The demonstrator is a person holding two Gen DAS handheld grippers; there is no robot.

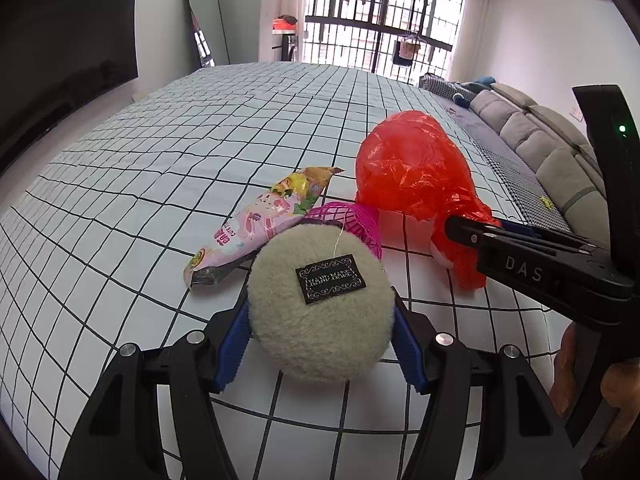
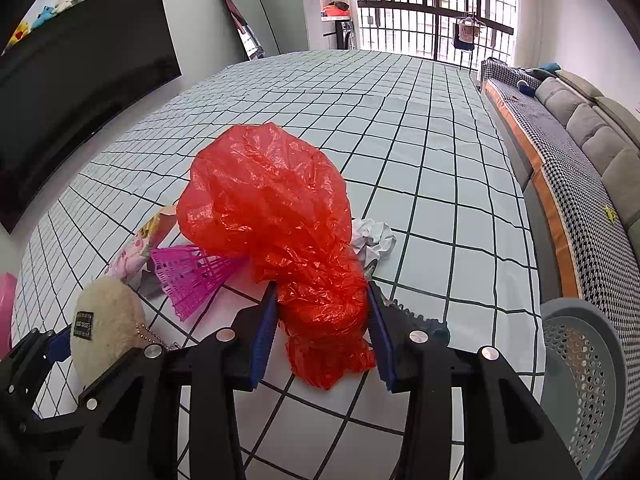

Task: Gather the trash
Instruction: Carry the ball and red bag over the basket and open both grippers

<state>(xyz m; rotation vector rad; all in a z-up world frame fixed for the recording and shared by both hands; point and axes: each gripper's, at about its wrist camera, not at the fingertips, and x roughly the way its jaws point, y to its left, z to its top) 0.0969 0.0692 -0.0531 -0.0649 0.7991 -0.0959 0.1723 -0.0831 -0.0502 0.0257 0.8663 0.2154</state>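
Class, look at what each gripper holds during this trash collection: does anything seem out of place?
Yes. The left gripper grips a fluffy puff with a "hand made" label, hardly trash, while the right gripper squeezes the red plastic bag.

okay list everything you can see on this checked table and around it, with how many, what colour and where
plastic bag: one, red, middle of the table, its bunched end pinched in the right tongs
plush puff: one, cream with a black label, clamped in the left tongs
shuttlecock: one, magenta, between puff and bag
snack wrapper: one, pink, behind the puff
crumpled paper: one, white, right of the bag
basket: one, grey, perforated, at the table's right edge
tablecloth: one, pale with black grid
sofa: one, grey, far right
left tongs: black, blue pads
right tongs: black, blue pads
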